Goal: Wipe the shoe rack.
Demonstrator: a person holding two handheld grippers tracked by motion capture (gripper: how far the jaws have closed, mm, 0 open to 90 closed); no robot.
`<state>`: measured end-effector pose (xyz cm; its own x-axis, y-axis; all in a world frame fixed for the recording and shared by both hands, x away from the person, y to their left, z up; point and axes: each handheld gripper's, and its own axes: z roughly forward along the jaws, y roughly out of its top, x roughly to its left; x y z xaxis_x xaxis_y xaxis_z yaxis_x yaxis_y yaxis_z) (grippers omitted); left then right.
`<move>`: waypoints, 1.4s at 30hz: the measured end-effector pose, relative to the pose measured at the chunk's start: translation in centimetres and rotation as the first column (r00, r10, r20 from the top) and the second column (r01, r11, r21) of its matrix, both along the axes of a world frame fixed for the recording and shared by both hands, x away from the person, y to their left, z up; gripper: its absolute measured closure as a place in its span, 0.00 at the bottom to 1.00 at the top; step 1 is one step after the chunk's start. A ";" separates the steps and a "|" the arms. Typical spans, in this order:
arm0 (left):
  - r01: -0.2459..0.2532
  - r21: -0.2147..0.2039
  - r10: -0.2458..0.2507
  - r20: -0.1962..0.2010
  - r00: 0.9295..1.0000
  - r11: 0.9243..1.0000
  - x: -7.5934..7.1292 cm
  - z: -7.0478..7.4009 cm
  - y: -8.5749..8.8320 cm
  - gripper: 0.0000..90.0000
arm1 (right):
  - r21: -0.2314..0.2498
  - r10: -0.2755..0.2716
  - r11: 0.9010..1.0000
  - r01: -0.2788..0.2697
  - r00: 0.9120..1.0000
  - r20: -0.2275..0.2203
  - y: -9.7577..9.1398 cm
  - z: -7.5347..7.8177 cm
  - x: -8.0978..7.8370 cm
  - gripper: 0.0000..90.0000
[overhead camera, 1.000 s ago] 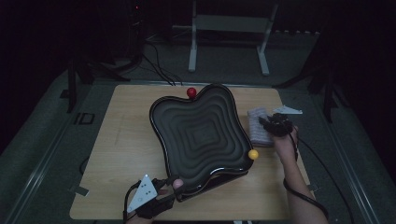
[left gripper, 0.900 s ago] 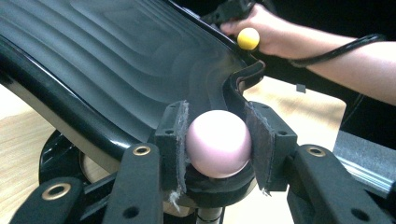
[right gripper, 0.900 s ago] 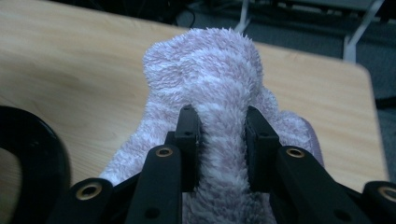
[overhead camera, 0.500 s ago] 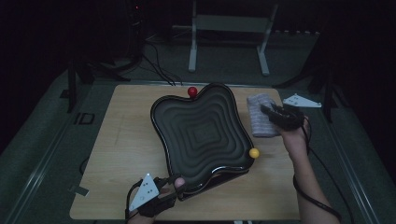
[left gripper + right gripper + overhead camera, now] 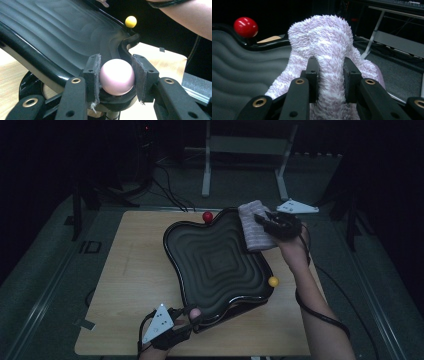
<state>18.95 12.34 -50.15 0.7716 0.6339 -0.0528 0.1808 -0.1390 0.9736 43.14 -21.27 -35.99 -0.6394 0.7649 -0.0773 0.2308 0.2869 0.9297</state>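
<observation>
Left tongs [image 5: 117,75], at the near edge of the bench, with both pads pinching a pale pink ball knob [image 5: 117,77] that sits on the near corner of the black wavy tray [image 5: 215,260]; the left-hand tool appears in the high view at the tray's near left corner. Right tongs [image 5: 331,75], held above the tray's far right edge, with jaws pressed onto a fold of the fluffy pink-and-white cloth [image 5: 329,45], which stands up between the pads and drapes below them (in the high view the cloth hangs over the tray's rim). A red ball knob [image 5: 207,216] marks the tray's far corner and a yellow ball knob [image 5: 273,281] its right corner. The tray rests on a pale wooden bench [image 5: 135,270]. The room is dark; a grey metal frame [image 5: 245,150] and loose cables lie on the floor beyond the bench.
</observation>
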 end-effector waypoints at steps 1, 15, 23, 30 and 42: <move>0.001 0.002 -0.001 -0.001 1.000 1.000 0.0 0.0 0.0 0.67 | 0.001 0.003 1.000 -0.003 1.000 -0.004 0.4 0.0 0.3 0.79; 0.001 0.002 -0.001 -0.002 1.000 1.000 0.1 0.1 0.0 0.67 | -0.088 -0.026 0.996 0.021 0.998 -0.057 1.7 -2.2 1.9 0.79; -0.003 0.004 0.003 -0.007 1.000 1.000 0.0 0.1 -0.1 0.67 | -0.085 -0.025 0.996 0.018 0.996 -0.088 1.3 -2.6 1.2 0.79; 0.001 -0.001 -0.001 -0.009 1.000 1.000 0.0 0.1 -0.2 0.67 | -0.087 -0.006 0.996 -0.003 0.995 -0.102 0.5 -3.6 -0.4 0.79; 0.012 -0.016 -0.012 0.006 1.000 1.000 0.1 -0.2 -0.2 0.67 | -0.103 0.041 0.993 -0.054 0.991 -0.124 -0.7 -4.6 -2.2 0.79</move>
